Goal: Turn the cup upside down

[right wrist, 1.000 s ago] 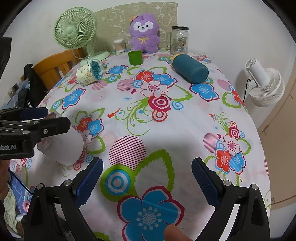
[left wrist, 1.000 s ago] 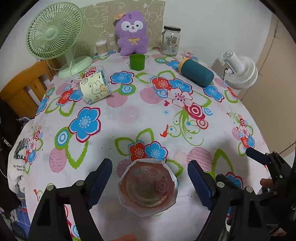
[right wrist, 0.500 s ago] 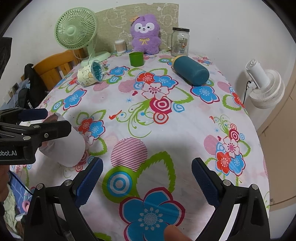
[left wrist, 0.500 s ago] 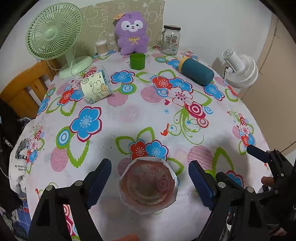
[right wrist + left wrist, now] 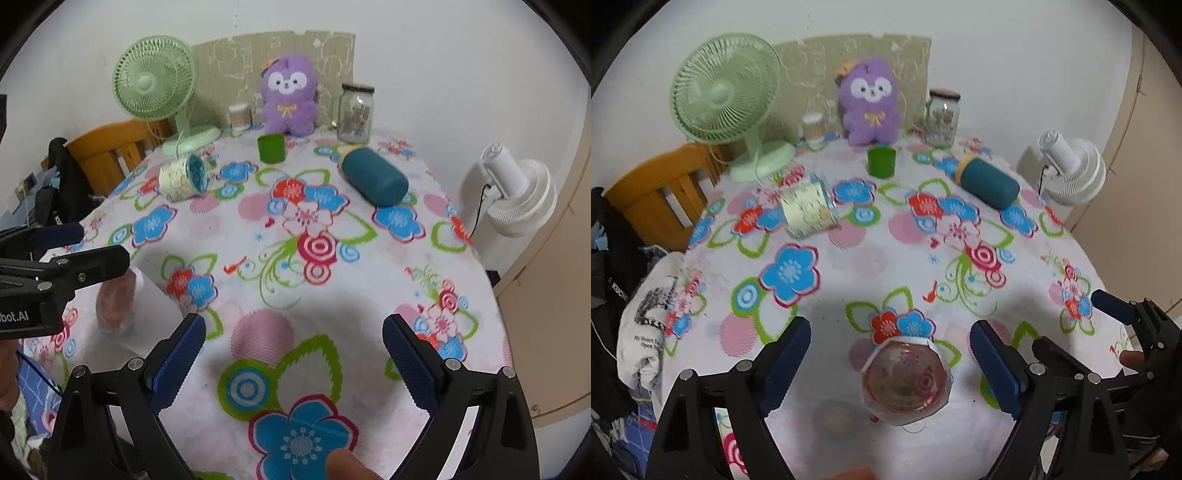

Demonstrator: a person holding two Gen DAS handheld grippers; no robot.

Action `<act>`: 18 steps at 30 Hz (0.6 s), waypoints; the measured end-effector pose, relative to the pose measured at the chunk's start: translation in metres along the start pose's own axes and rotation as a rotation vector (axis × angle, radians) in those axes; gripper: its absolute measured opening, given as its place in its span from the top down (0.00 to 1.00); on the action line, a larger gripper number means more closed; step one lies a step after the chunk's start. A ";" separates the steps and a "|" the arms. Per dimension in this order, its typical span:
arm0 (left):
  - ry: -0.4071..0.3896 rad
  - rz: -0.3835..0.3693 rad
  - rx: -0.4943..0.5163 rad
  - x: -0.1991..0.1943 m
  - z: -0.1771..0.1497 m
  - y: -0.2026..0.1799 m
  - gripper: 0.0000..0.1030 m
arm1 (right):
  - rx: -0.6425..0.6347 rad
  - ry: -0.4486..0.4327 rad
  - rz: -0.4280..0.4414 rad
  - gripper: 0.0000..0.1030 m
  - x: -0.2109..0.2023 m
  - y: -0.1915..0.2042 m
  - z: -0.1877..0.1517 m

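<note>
The right gripper [image 5: 293, 360] hangs wide open over the table [image 5: 369, 302]. Left of it lies the cup [image 5: 147, 317] under the left gripper [image 5: 62, 254]. Beyond it lies a teal bottle [image 5: 375, 181].

Cups: four [image 5: 905, 380]. Fans: two [image 5: 726, 92]. Jars: two [image 5: 942, 118]. Plush: one [image 5: 870, 103].

A home, lived-in — table [image 5: 886, 258] under a flowered cloth, wooden chair [image 5: 657, 192] at far left, green desk fan [image 5: 727, 96], purple plush toy [image 5: 870, 107] and glass jar [image 5: 942, 118] against the far wall; white fan [image 5: 517, 192] at right.
</note>
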State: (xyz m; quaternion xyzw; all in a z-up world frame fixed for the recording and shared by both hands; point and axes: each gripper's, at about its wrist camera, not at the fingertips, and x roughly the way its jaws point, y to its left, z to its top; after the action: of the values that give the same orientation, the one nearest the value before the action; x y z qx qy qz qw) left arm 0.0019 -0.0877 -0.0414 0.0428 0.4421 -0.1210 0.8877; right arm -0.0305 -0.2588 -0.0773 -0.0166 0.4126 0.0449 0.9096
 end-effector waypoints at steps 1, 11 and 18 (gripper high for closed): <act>-0.015 0.006 -0.004 -0.005 0.001 0.002 0.10 | -0.003 -0.008 -0.005 0.05 -0.003 0.001 0.003; -0.162 0.050 -0.073 -0.049 0.006 0.026 0.00 | -0.023 -0.090 -0.051 0.05 -0.034 0.014 0.025; -0.222 0.066 -0.123 -0.066 0.005 0.043 0.00 | -0.022 -0.142 -0.066 0.04 -0.052 0.024 0.039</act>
State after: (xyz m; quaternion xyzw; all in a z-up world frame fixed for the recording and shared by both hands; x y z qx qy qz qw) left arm -0.0213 -0.0356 0.0126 -0.0108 0.3461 -0.0685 0.9356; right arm -0.0379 -0.2356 -0.0127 -0.0367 0.3458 0.0205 0.9374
